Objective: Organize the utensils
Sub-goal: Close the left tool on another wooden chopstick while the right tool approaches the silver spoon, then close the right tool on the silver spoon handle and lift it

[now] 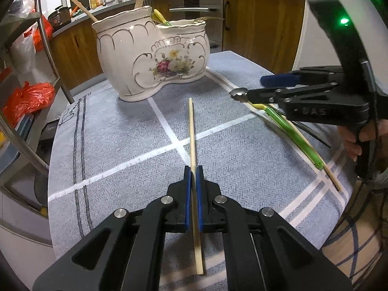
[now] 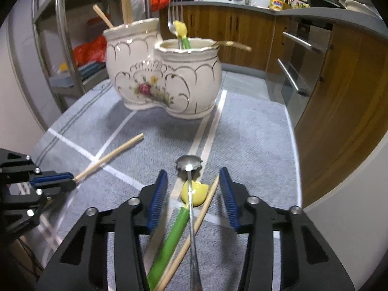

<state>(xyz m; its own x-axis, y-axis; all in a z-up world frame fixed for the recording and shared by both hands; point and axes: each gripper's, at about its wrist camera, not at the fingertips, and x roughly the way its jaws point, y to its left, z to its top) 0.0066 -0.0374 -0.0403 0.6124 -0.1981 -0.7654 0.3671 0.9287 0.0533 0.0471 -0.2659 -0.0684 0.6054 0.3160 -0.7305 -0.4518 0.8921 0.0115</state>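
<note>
My left gripper (image 1: 193,169) is shut on a wooden chopstick (image 1: 191,126) that points toward the white floral two-part ceramic holder (image 1: 150,55). The right wrist view shows that gripper (image 2: 53,179) at the left with the chopstick (image 2: 109,156) sticking out. My right gripper (image 2: 192,172) stands over a small pile: a metal spoon (image 2: 189,165), a yellow-headed spoon with a green handle (image 2: 194,192) and another chopstick (image 2: 206,203). These lie between the pads with gaps on both sides. The holder (image 2: 165,80) has chopsticks in its taller part and a fork and spoons in the lower one.
A grey-blue cloth with white lines (image 1: 121,145) covers the table. A metal rack with orange bags (image 1: 29,97) stands to the left. Wooden cabinets (image 2: 344,84) and an oven (image 2: 298,60) are behind and to the right. A person's hand (image 1: 354,140) holds the right gripper.
</note>
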